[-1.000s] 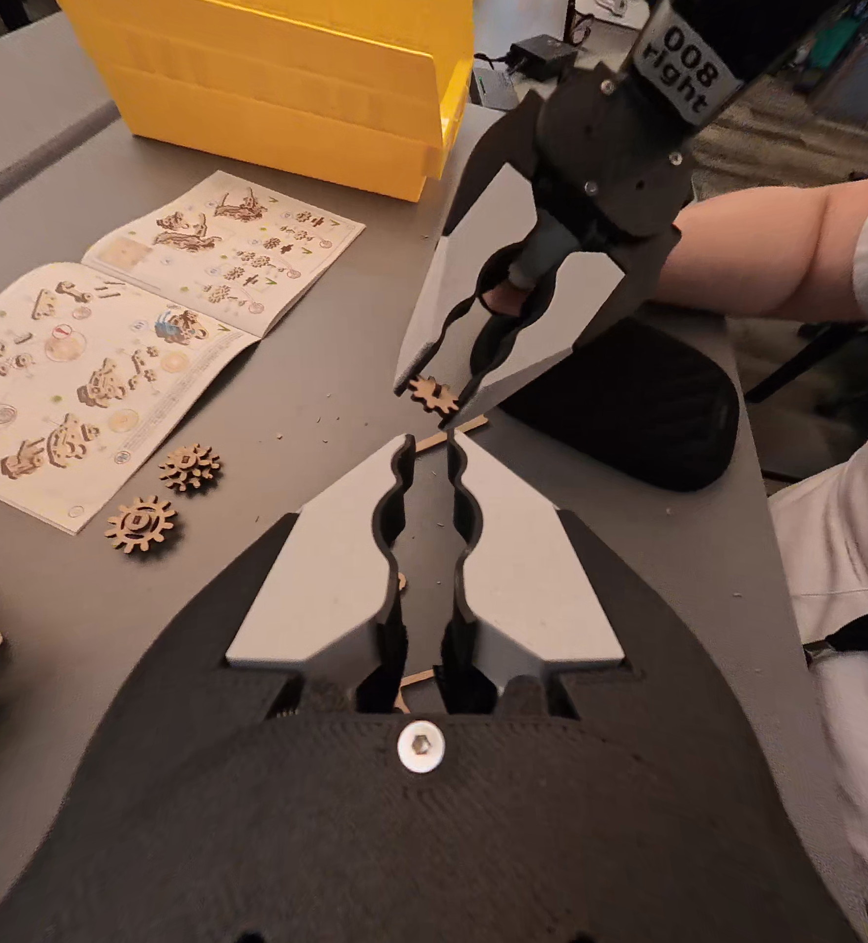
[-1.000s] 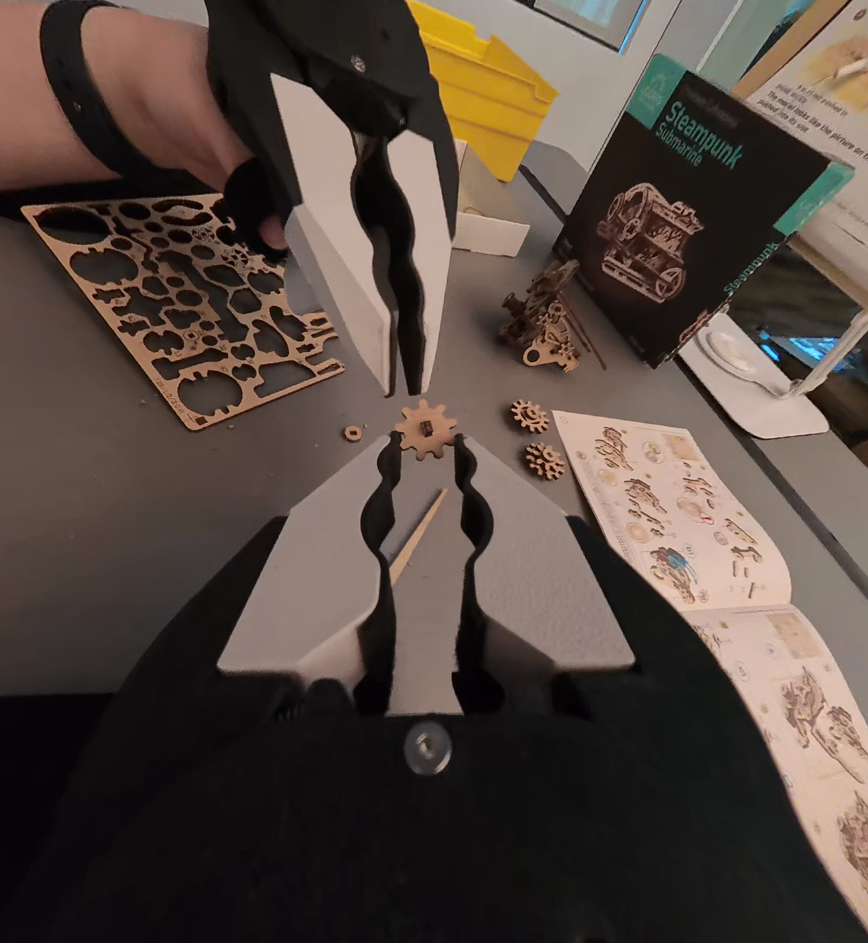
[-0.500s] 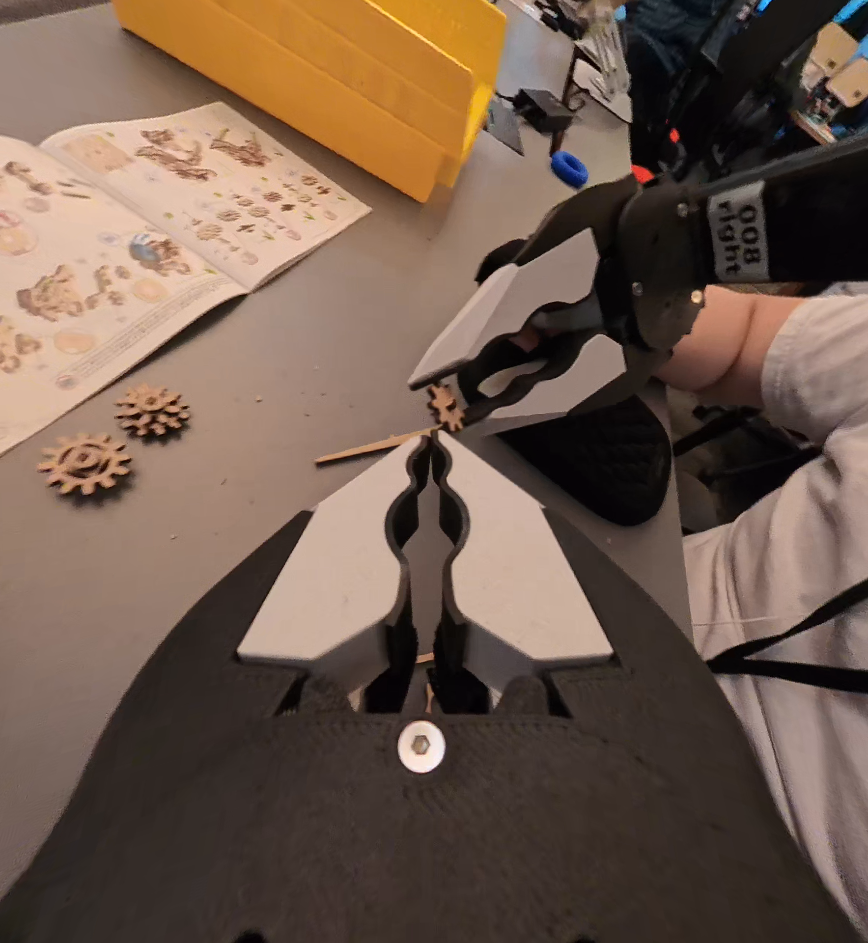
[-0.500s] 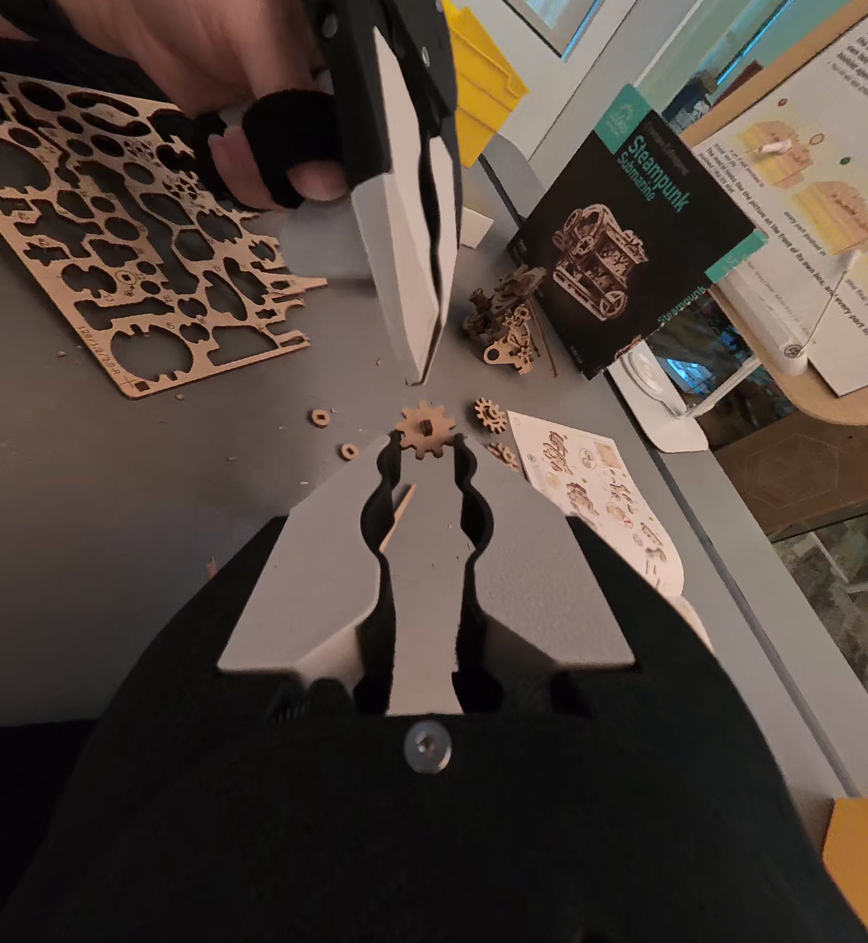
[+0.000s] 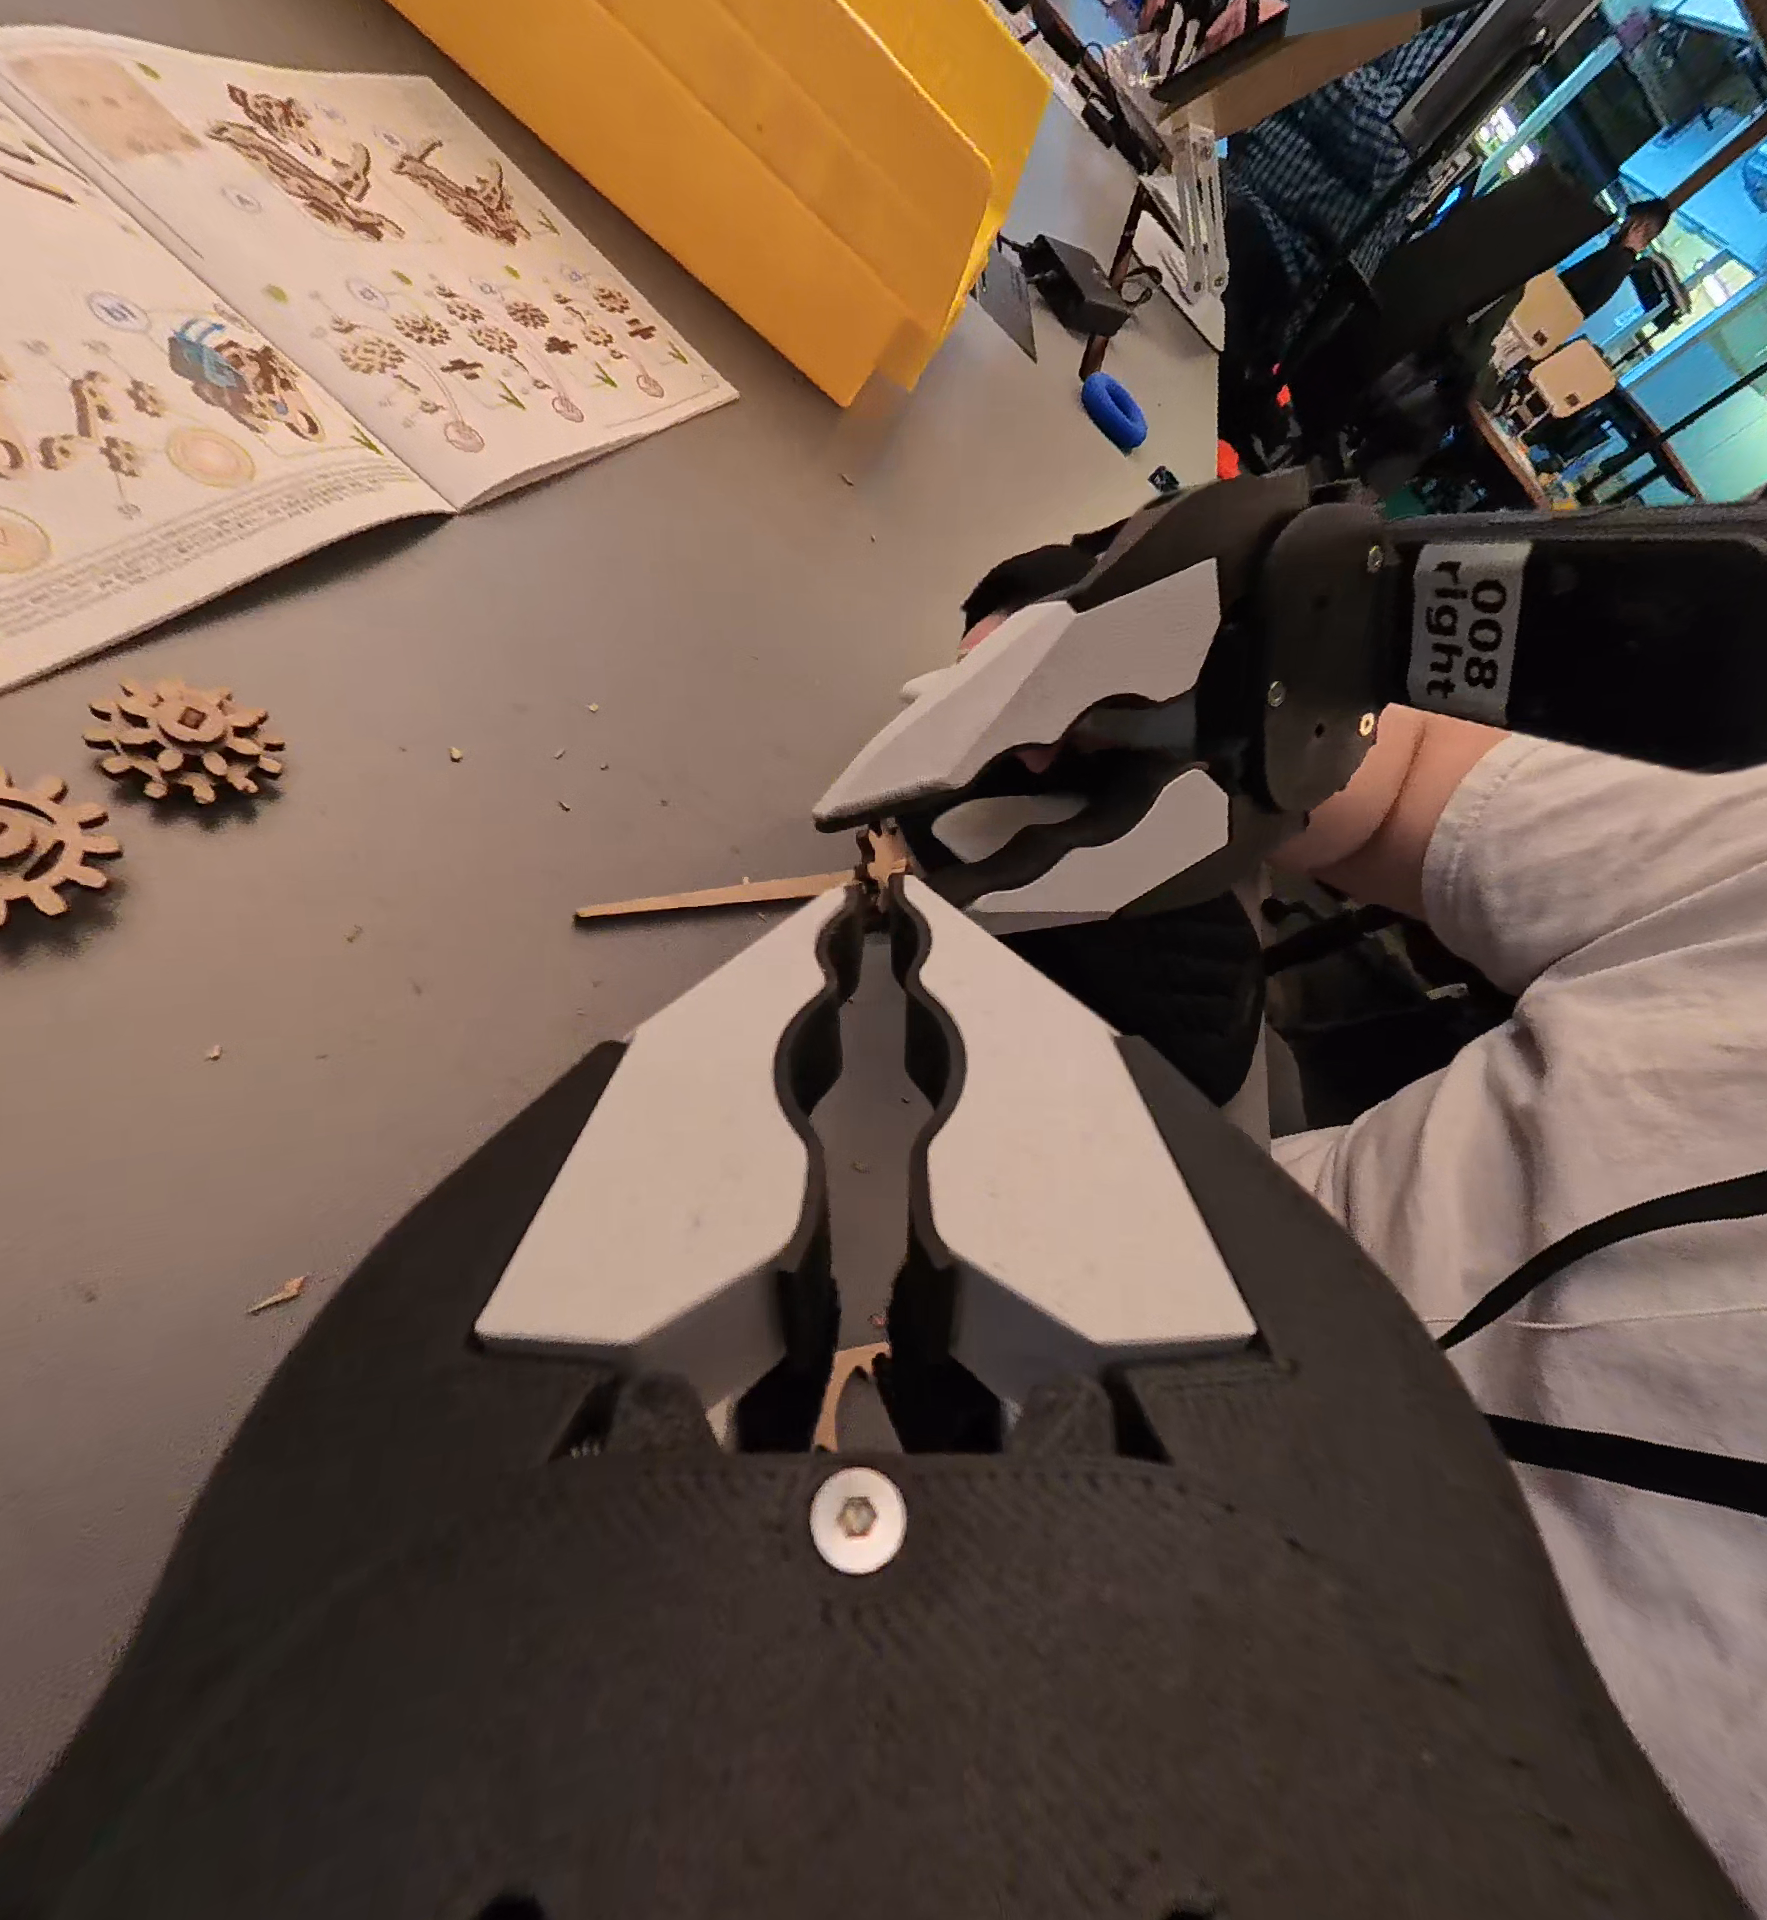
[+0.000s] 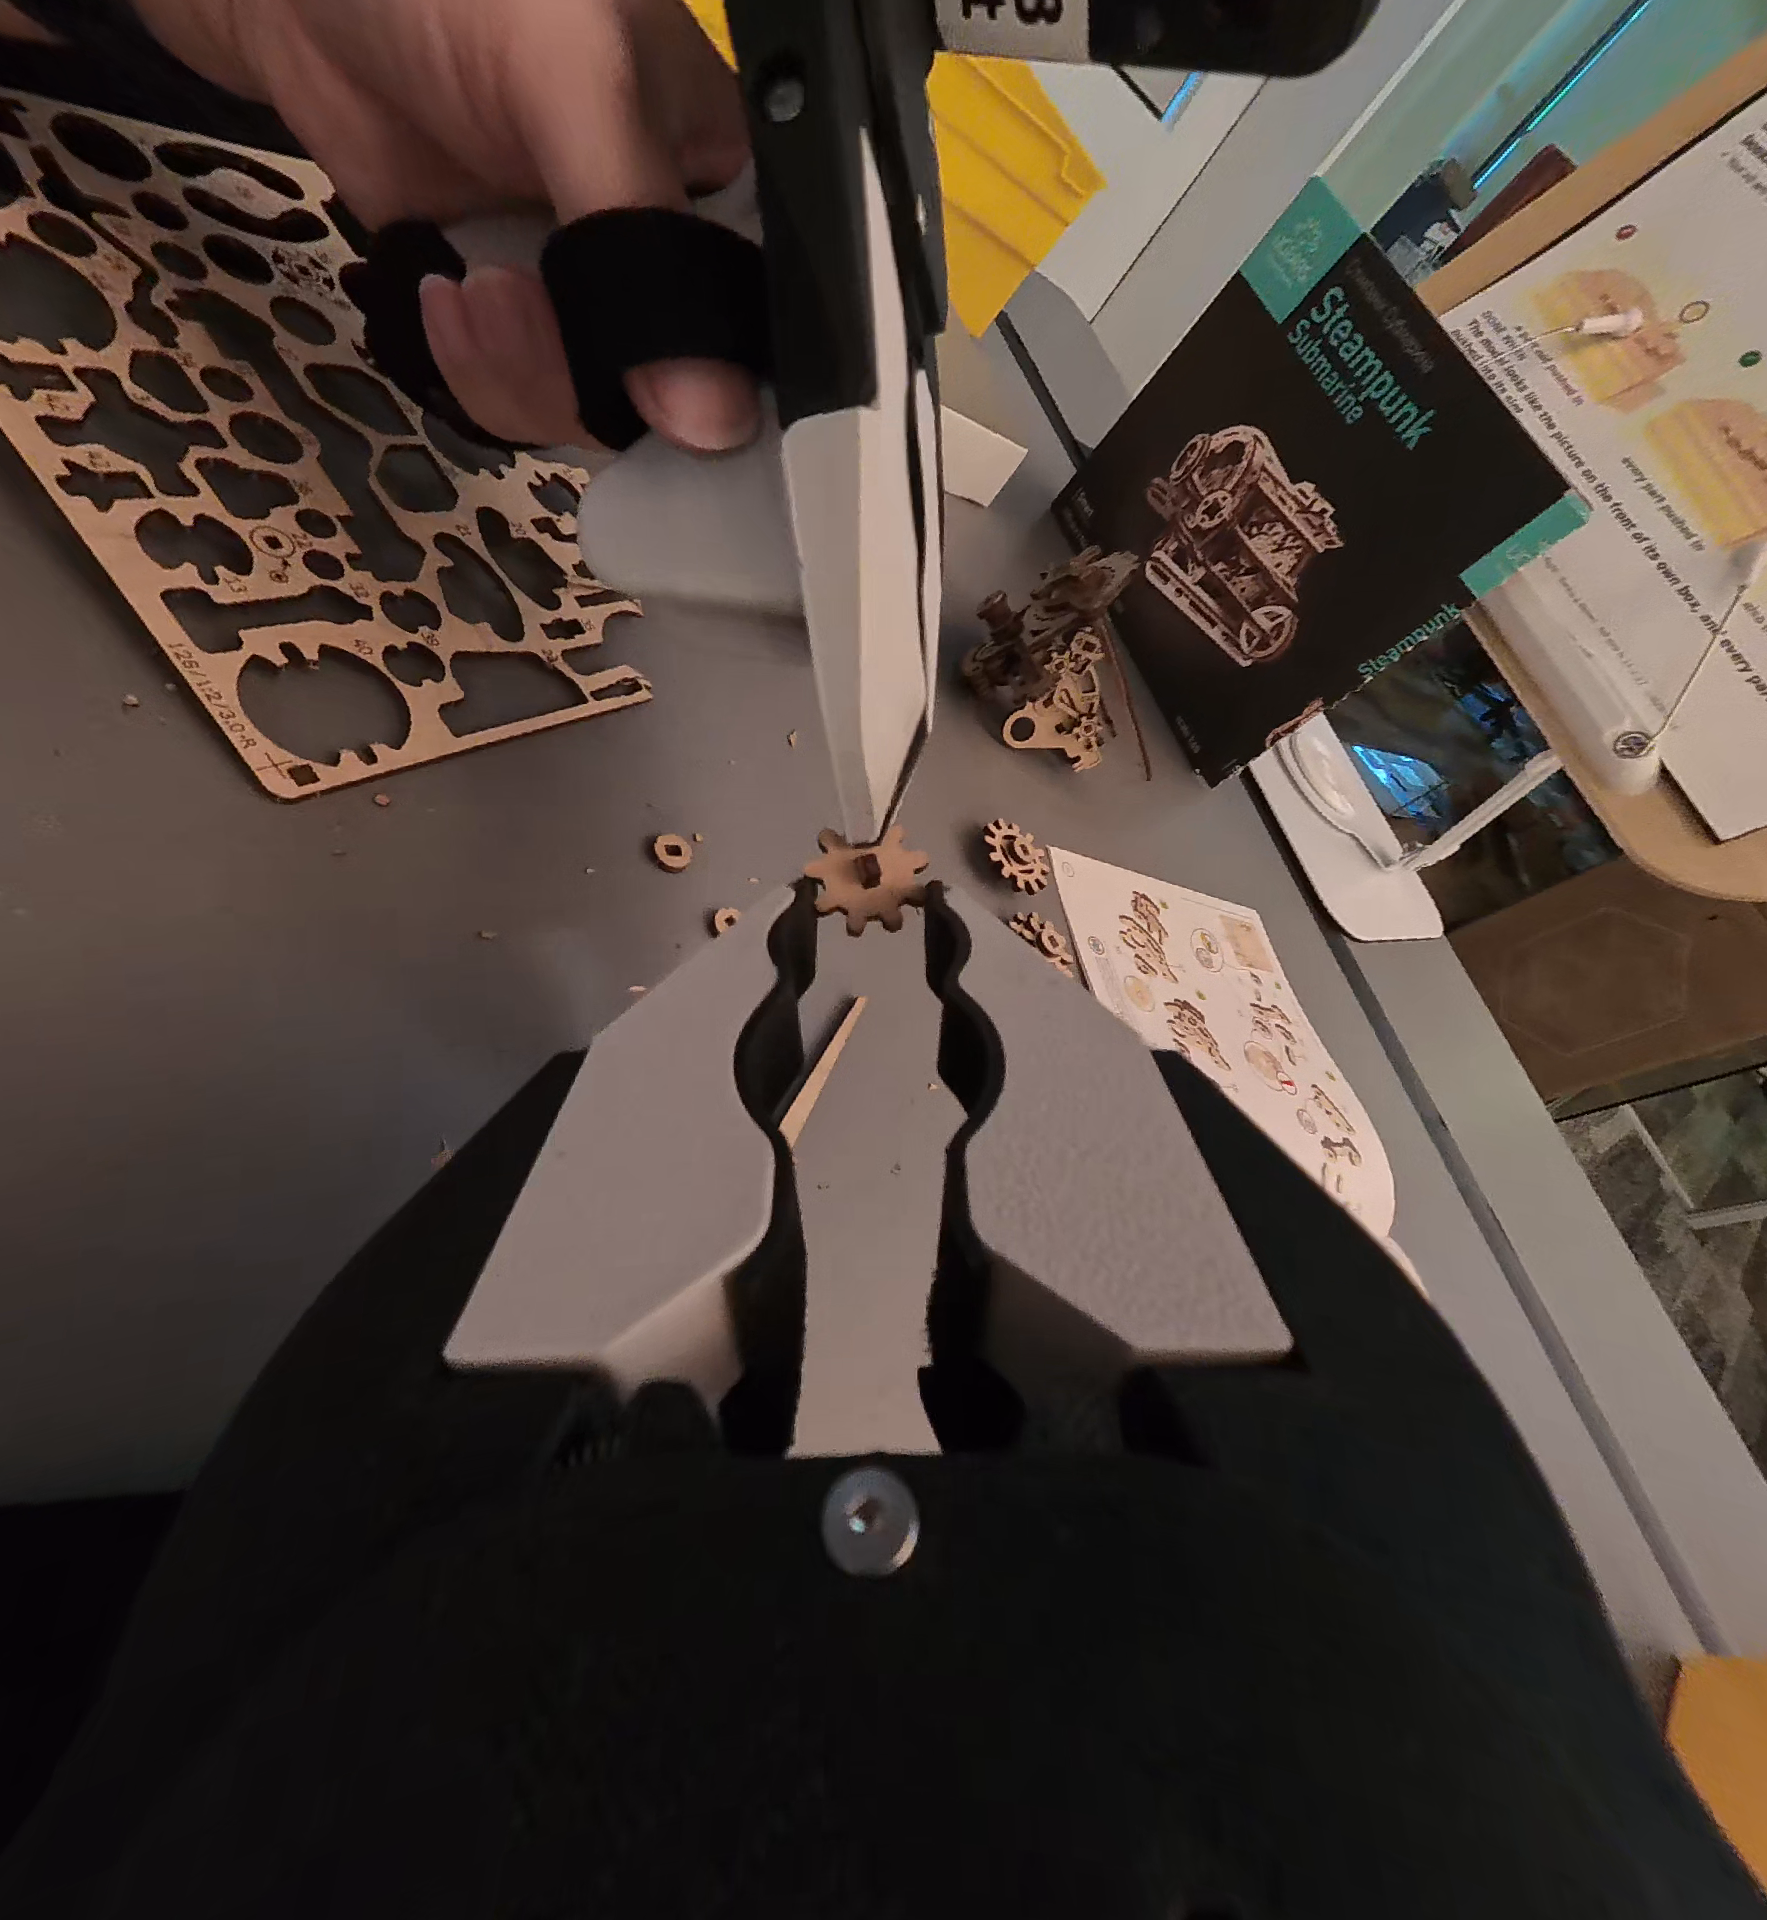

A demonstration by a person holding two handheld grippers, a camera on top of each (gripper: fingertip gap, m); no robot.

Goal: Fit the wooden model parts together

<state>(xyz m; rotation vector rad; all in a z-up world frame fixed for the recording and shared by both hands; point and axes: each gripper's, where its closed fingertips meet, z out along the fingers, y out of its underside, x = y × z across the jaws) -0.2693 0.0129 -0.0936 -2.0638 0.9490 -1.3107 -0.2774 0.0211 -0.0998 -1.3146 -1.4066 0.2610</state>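
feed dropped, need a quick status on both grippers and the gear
Right gripper shut on small gear. Left gripper shut, tips at the gear's hub. Thin wooden stick on table below; nothing blocking.

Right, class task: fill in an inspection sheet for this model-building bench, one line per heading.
surface: grey table, strewn with wood crumbs.
job's things: small gear; two loose gears; stick lying flat; part-built model; punched-out sheet.
clutter: open booklet; yellow bins; kit box standing upright.
grippers: right gripper shut on the small gear; left gripper shut, apparently on a thin wooden piece, tips at the gear's centre hole.
cables: nothing seen near the work.
surroundings: other desks beyond; a person's sleeve close by.
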